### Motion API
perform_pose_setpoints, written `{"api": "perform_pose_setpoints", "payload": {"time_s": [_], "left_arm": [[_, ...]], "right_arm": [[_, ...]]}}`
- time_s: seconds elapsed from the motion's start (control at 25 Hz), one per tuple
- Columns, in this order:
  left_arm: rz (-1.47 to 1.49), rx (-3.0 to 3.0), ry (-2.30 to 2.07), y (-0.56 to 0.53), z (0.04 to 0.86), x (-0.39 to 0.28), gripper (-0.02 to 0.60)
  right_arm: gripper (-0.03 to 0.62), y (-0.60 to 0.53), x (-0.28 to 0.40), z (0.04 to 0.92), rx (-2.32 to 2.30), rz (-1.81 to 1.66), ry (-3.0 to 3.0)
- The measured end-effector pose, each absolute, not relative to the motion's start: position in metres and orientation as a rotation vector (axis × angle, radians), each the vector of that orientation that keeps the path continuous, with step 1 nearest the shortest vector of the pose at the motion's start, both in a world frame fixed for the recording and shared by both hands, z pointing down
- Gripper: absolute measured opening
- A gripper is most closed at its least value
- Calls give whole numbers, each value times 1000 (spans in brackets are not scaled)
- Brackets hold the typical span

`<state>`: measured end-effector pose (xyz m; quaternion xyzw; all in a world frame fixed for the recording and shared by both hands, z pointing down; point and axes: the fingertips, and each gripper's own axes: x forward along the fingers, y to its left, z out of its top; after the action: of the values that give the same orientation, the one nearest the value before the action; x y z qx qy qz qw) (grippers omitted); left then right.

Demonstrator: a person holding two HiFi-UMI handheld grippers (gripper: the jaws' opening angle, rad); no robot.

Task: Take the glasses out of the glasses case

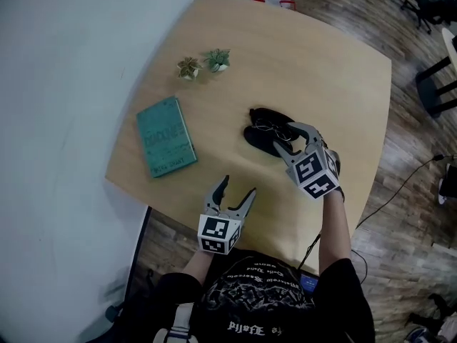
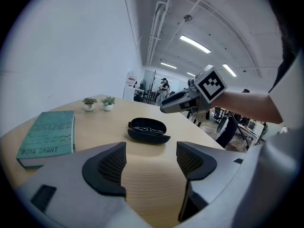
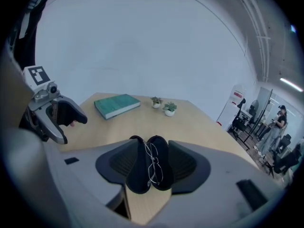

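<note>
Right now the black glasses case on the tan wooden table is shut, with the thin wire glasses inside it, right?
Not quite: the black glasses case is open. The right gripper view shows the thin wire glasses lying inside it.

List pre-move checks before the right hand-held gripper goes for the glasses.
1. Glasses case lid open: ok.
2. Glasses lying inside, uncovered: ok.
3. Right hand-held gripper jaws apart, nothing clamped: ok.
4. Glasses lined up between its jaws in its own view: ok.
5. Left hand-held gripper steadying the case: not ok; open, short of it.
6. Book and plants clear of the case: ok.
</note>
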<state>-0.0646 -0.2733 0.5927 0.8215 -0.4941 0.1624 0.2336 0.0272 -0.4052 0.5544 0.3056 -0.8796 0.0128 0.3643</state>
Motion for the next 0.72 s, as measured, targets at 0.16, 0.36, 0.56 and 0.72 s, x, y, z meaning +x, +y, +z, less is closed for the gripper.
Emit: {"api": "perform_pose_setpoints", "payload": {"time_s": [0.16, 0.36, 0.56, 0.72], "left_arm": [[454, 2259, -1335, -286, 598, -75, 339], [457, 2258, -1309, -300, 603, -85, 339], [474, 2259, -1265, -309, 616, -92, 339], [481, 2250, -1237, -312, 624, -95, 339]], "right_arm": [[213, -420, 20, 574, 683, 16, -2159], [213, -429, 14, 606, 577, 49, -2072], [213, -435, 6, 642, 512, 105, -2016], [213, -442, 6, 664, 479, 143, -1980]]}}
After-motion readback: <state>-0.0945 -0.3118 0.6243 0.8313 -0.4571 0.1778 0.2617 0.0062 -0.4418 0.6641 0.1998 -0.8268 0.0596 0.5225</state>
